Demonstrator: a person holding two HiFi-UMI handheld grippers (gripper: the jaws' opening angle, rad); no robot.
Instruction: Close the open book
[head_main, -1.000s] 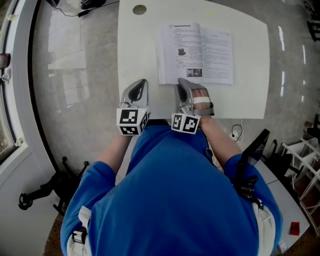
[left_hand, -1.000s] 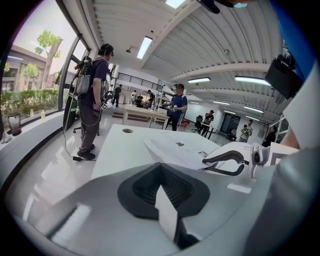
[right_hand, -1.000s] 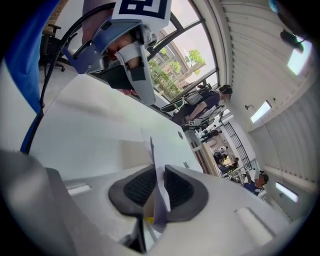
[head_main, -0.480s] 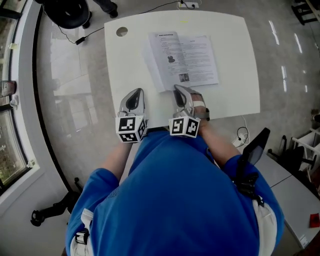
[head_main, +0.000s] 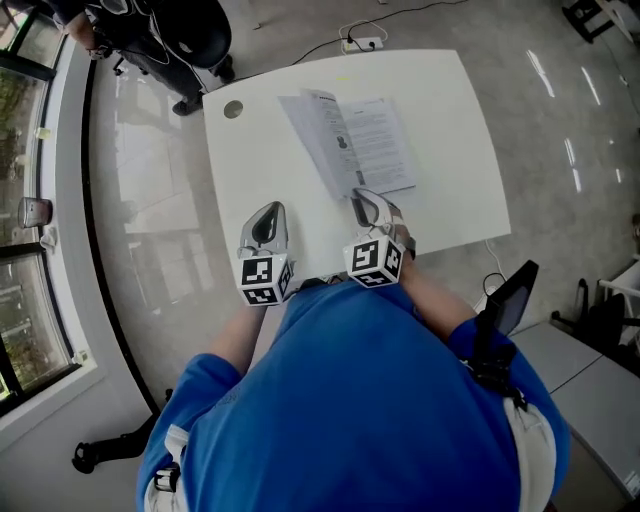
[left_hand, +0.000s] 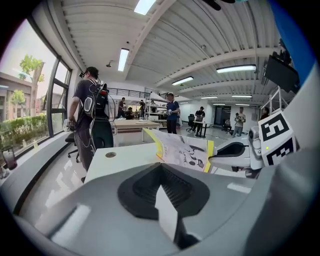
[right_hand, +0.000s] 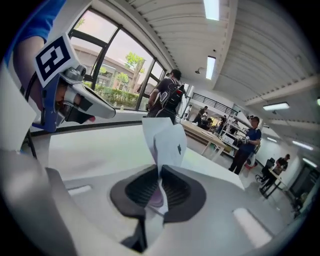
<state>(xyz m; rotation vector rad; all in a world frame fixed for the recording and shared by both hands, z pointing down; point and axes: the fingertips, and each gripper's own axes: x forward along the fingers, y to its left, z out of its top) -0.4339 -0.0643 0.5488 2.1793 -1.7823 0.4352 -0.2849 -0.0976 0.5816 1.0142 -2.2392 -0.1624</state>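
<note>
**Inspector:** Where is the book lying, and why is it being held that way?

**Recorder:** The book (head_main: 352, 140) is lying open on the white bench (head_main: 450, 110), towards the far side and askew to the near edge. The right gripper (head_main: 360, 198) is taking it at the near edge. Its jaws have just been closing and are now pinching thin white pages (right_hand: 165, 137) between the pads. I am judging that it is gripping there so the pages can be swung over the spine onto the other half.

**Inspector:** And the other hand?

**Recorder:** The left gripper (head_main: 268, 210) is hanging over bare bench, beside the book and apart from it. Its jaws are drawn together to a thin slit, and nothing is sitting between them. It is probably waiting to steady or press the book, though that is my reading only.

**Inspector:** What are you counting?

**Recorder:** I am counting one book, one bench, two grippers and one round hole (head_main: 233, 109) near the bench's far left corner. Printed pages are showing, so the book is not yet closed.
</note>
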